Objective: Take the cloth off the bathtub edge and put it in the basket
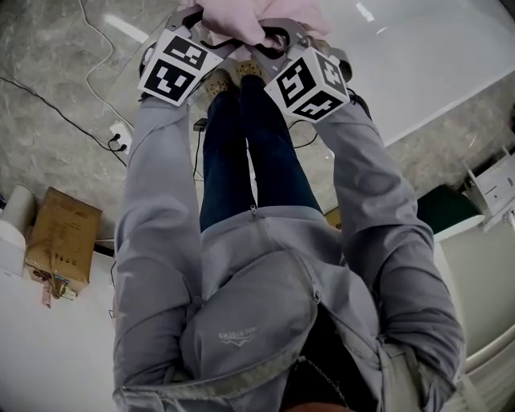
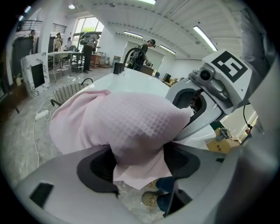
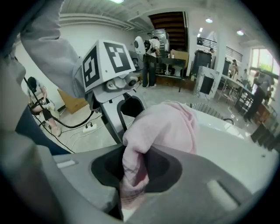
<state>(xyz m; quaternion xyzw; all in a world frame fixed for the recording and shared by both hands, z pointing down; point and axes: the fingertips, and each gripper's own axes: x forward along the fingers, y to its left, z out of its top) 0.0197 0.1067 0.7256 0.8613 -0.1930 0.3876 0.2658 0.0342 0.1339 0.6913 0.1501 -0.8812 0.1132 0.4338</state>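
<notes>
A pink waffle cloth [image 1: 233,20] hangs bunched between my two grippers at the top of the head view, above the person's legs. In the right gripper view the right gripper [image 3: 133,168] is shut on a fold of the cloth [image 3: 166,127]. The left gripper [image 2: 140,162] stands wide, with the cloth [image 2: 131,127] draped down between its jaws and dark pad showing on both sides. The white bathtub [image 1: 418,56] lies to the right. A wire basket [image 2: 65,92] stands on the floor beside the tub [image 2: 131,76]; it also shows behind the cloth as the basket [image 3: 203,107].
A cardboard box [image 1: 60,237] sits on the floor at the left. A power strip [image 1: 121,138] with trailing cables lies near the person's feet. A green object [image 1: 447,205] is at the right. People stand at tables far back [image 2: 89,48].
</notes>
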